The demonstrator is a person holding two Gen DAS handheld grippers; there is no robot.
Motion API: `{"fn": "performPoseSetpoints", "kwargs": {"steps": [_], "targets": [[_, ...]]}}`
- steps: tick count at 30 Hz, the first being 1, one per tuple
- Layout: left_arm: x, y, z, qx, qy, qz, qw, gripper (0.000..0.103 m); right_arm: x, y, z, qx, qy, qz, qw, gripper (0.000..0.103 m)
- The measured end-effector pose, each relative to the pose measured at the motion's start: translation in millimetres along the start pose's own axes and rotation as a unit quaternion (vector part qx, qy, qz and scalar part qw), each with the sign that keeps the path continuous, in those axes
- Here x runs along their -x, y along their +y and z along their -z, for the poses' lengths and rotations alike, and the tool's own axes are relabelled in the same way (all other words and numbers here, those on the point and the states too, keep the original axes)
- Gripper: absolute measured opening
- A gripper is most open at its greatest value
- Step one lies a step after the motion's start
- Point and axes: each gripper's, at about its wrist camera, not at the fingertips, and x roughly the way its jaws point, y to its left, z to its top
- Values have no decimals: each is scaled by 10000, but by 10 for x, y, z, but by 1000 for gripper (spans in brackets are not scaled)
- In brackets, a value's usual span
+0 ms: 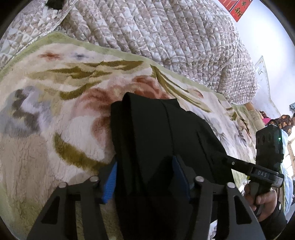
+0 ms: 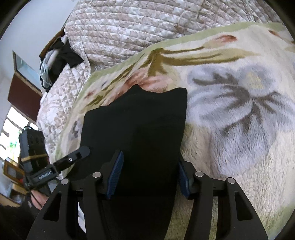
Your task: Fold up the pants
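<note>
Black pants lie bunched lengthwise on a plush floral blanket [image 1: 55, 110]. In the left wrist view the pants [image 1: 156, 129] run from between my left gripper's [image 1: 145, 171] blue pads out to a folded end. The cloth fills the gap between the pads, which press on it from both sides. In the right wrist view the pants [image 2: 140, 120] likewise fill the gap of my right gripper [image 2: 149, 169], whose pads clamp the bundle. Each view shows the other gripper's tip at the cloth's edge: the right gripper [image 1: 221, 159] and the left gripper [image 2: 85, 150], both held in a hand.
A quilted bedspread [image 1: 166, 37] is heaped behind the blanket [image 2: 239, 120]. Dark clothes [image 2: 60, 59] lie on it at the far left of the right wrist view. A window [image 2: 11, 129] and a red wall poster [image 1: 237, 9] sit at the edges.
</note>
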Motion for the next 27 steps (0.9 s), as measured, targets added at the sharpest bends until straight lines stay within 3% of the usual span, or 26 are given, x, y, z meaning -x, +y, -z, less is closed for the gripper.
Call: {"fn": "performPoseSetpoints", "kwargs": {"steps": [3,6,13,19,27], "targets": [[47,-72,13,-167,-73,-66,9998,43,45,-6,11,50,-50,4,10000,28],[82,-166,18,-371,-125,-226,9990,37,87,2,20,101,-114,-71,9999,20],[90,-293,-14,-615,-151,-471,9969,33,10,27,15,200,-65,120,9997,19],[161,-370,-52,-745,-208,-472,9959,27,81,139,1,417,-225,225,9986,15],[300,-433,-189,-813,-397,-468,9948,25,231,407,-104,662,-610,-64,9959,14]]}}
